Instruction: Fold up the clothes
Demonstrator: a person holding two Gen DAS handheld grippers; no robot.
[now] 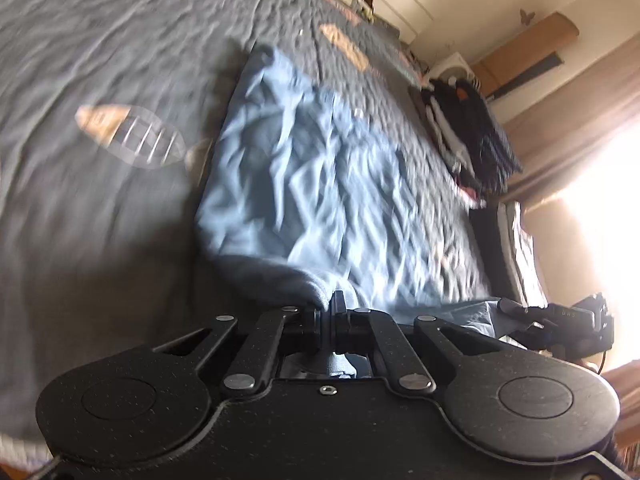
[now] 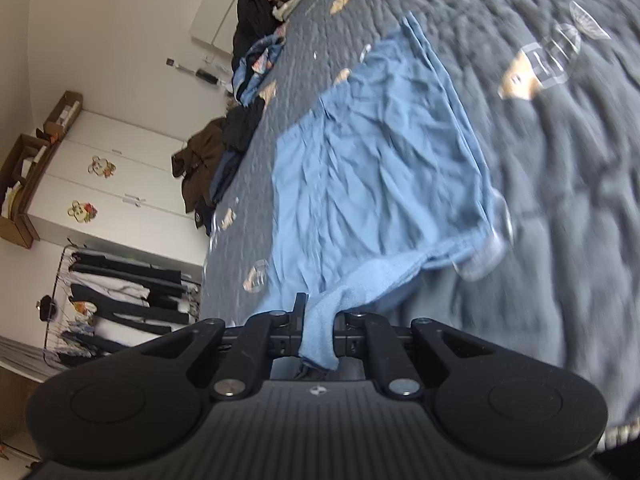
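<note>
**Both grippers clamped on near edge of blue garment**

Left to right: the left gripper (image 1: 334, 312) was closed, its jaws pinching a fold of the light blue garment (image 1: 320, 184) at the near hem. The garment lay spread and wrinkled on the dark grey quilted bedspread (image 1: 100, 40), its near edge lifted off the surface at the clamped point. A pile of dark clothes (image 1: 472, 136) sat at the bed's far edge, well apart from the garment. The right gripper (image 2: 318, 316) was also closed, with a strip of the same blue fabric caught between its jaws and hanging down behind them. In the right wrist view, white wardrobe doors (image 2: 120, 176) and a rack of dark hanging clothes (image 2: 128, 304) stood beside the bed.
</note>
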